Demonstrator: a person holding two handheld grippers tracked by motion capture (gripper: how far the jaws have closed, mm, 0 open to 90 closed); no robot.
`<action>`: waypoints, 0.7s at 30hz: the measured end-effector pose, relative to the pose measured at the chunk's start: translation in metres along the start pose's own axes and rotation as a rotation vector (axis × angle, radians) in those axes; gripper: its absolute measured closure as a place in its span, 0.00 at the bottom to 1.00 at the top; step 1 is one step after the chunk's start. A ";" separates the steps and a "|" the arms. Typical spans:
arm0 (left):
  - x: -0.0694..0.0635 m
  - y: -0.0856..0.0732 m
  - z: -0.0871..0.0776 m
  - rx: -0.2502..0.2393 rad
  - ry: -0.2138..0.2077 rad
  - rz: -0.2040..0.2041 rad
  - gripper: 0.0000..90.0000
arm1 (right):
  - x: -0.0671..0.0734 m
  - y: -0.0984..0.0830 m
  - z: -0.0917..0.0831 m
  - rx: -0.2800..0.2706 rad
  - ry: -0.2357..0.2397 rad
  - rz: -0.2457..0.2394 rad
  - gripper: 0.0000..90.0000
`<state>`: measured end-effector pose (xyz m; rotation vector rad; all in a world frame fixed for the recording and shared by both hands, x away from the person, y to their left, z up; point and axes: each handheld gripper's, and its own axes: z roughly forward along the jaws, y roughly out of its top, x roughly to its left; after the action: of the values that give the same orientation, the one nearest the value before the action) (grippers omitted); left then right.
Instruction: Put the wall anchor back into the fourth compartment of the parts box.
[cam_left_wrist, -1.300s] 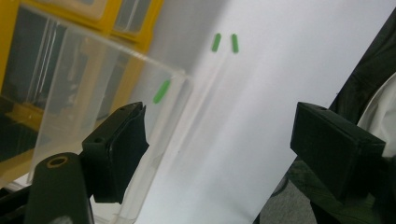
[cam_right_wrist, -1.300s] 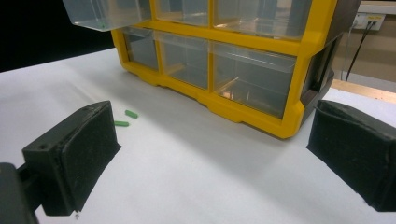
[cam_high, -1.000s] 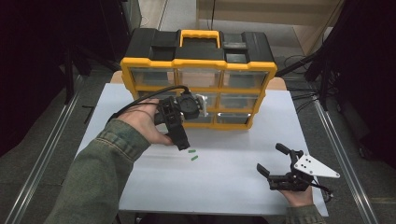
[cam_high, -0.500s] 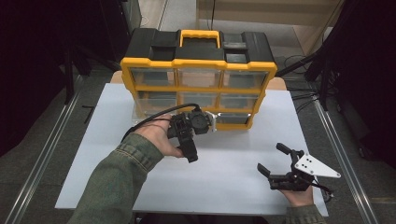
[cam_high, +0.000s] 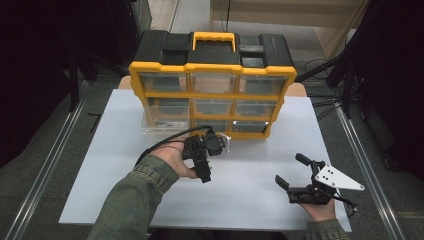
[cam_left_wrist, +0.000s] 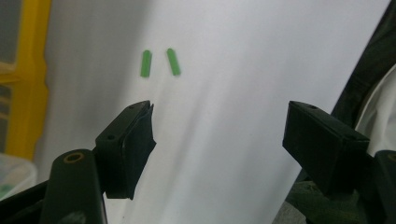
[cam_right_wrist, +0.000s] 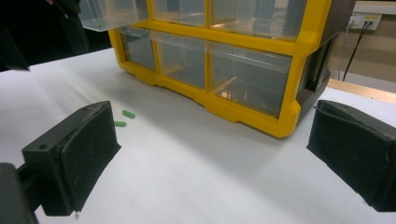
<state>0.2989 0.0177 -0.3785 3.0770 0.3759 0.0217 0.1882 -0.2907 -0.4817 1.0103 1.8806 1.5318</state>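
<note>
Pegs: two small green plastic pegs (cam_left_wrist: 146, 63), short rounded sticks, lying side by side, slightly splayed, not touching
Place: white tabletop (cam_high: 250, 200), just beyond left tool (cam_left_wrist: 219, 135)
Left tool: jaws apart, just been closing, nothing between
Right tool (cam_right_wrist: 210, 158): jaws wide, empty

Big yellow and black organizer (cam_high: 212, 80) sits at the far edge of the white table (cam_high: 280, 150), with a yellow handle (cam_high: 214, 39) on top and 9 clear drawers in 3 rows. The lower-left drawer (cam_high: 162, 120) is pulled out toward the near side. Dark floor all around, plus cables (cam_high: 320, 67) at the far right.
</note>
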 end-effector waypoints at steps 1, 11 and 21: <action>0.000 0.000 0.000 0.000 0.000 0.000 0.27 | 0.000 0.000 0.000 0.000 0.000 0.000 0.02; 0.003 0.004 0.035 0.031 -0.013 -0.010 0.27 | 0.000 0.000 0.000 0.008 -0.002 -0.005 0.02; 0.006 0.014 0.063 0.077 -0.001 0.018 0.27 | 0.000 -0.001 0.002 0.020 -0.001 -0.014 0.02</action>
<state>0.3097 0.0030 -0.4408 3.1567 0.3566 0.0061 0.1893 -0.2898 -0.4828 1.0049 1.9011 1.5074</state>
